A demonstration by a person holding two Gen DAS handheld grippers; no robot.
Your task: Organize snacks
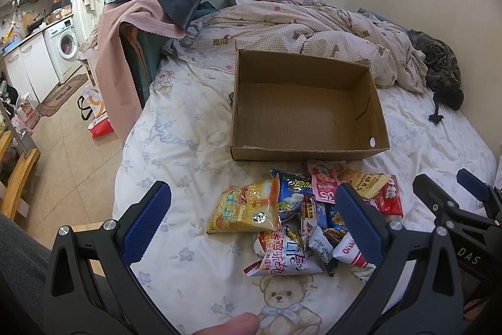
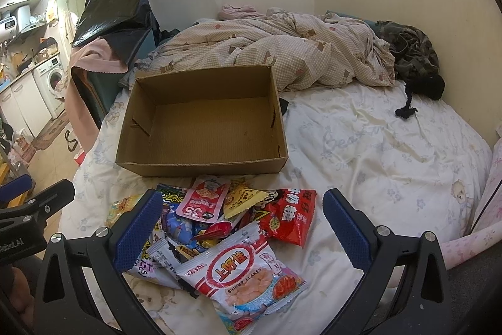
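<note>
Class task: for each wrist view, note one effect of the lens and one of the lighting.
Left wrist view: fisheye bends the room's edges and darkens the corners; the cardboard box is evenly lit, its inner walls shaded. Right wrist view: same curved distortion; ceiling lights glare at upper left, and the shrimp flakes packet is sharp, its print readable.

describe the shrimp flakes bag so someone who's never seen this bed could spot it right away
Find the empty cardboard box on the bed; a snack pile lies in front of it. The shrimp flakes bag is nearest the camera: white, red oval logo, pink flakes pictured.
</note>
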